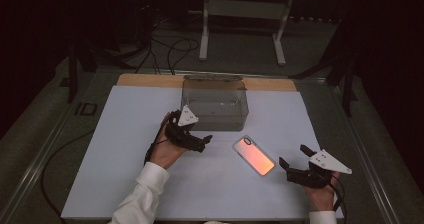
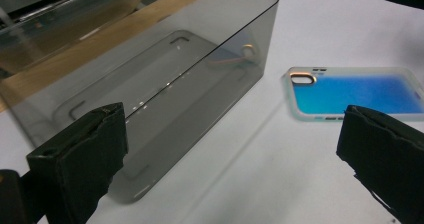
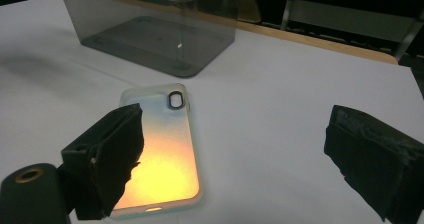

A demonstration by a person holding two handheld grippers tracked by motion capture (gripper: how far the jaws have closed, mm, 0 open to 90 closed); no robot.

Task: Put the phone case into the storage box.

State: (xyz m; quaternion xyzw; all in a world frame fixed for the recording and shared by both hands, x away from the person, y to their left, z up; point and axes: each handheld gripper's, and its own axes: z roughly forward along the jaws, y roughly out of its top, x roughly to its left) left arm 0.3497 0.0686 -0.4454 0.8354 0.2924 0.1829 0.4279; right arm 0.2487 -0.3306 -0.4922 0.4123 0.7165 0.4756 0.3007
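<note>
Both tongs are wide apart and hold nothing; the left tongs sit just in front of the see-through box, and the right tongs sit at the near right of the white tabletop.

I think the job is to pick up the phone case and put it in the box; it looks like the very first step, the reach, since no tongs touch the case yet.

The phone case lies flat on the tabletop, between the two tongs, a bit nearer to the right tongs; it is to the near right of the box and does not touch it; its camera hole points to the far left. In the right gripper view the phone case glows orange and lies just ahead of the left-side pad; in the left gripper view the phone case looks blue and lies off to the right, past the box.

Next, the right tongs need to move a little to the left, go down over the thin edges of the case, and squeeze; the case is flat and slippery, so it may be hard to lift; the box is open on top and looks empty.
</note>
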